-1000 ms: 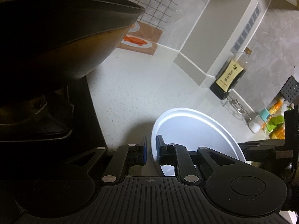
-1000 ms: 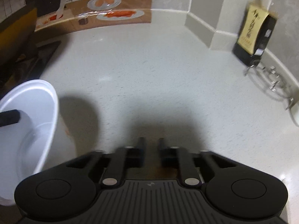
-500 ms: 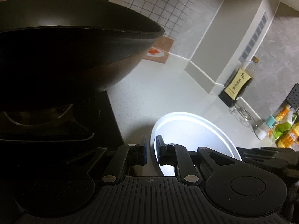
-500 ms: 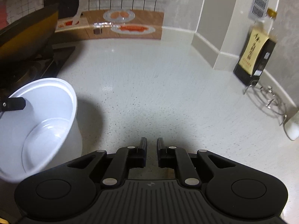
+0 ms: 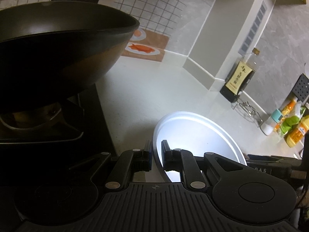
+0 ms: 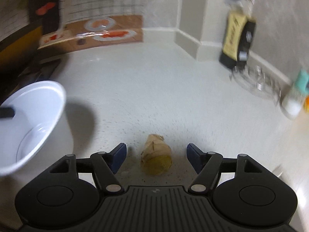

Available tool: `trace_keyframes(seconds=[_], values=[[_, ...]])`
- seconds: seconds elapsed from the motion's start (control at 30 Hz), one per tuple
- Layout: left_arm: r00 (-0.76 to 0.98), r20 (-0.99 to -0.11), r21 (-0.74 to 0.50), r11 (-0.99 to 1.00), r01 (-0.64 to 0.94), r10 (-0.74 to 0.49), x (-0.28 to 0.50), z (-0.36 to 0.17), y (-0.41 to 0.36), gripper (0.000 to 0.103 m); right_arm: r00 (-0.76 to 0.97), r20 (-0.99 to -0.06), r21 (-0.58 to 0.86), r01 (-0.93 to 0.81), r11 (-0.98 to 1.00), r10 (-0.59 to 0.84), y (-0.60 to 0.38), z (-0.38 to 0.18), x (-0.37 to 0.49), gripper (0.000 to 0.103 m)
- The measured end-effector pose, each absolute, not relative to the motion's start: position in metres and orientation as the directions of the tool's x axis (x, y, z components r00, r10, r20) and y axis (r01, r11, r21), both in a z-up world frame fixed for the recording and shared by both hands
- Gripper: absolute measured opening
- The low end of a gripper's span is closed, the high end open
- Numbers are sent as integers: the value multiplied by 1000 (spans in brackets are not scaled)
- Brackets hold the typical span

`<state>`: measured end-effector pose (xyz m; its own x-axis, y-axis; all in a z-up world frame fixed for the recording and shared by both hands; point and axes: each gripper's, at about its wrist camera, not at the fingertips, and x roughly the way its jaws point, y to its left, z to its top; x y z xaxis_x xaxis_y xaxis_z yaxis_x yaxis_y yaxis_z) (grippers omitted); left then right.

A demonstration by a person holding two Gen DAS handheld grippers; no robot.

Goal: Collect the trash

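Left gripper (image 5: 156, 155) clamped on thin rim of smooth white round bowl (image 5: 195, 135); right gripper (image 6: 156, 155) spread wide around knobby tan ginger piece (image 6: 156, 160) lying on speckled counter (image 6: 154, 89)

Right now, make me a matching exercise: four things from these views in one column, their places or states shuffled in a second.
1. white bowl
2. food scrap
3. black wok
4. right gripper

a. open
b. lying on the counter between two fingers
c. rim pinched by the left gripper
d. sitting on the stove

Pairs: 1-c, 2-b, 3-d, 4-a
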<state>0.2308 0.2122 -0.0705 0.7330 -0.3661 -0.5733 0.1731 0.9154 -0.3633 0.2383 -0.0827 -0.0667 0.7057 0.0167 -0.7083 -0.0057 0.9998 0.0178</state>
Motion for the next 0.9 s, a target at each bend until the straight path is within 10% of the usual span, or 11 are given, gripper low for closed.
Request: trace_keyframes(seconds=[0.2,0.9], values=[[710,-600,-369,915,163,-368,237,-80,210,13,692,-721,27,-2,1000,21,-82,-70,236,35],[766,-479,-498,852,164,-428,175,-65,228,12,706,-688,123,-116,986,169,-56,-33,149,35]])
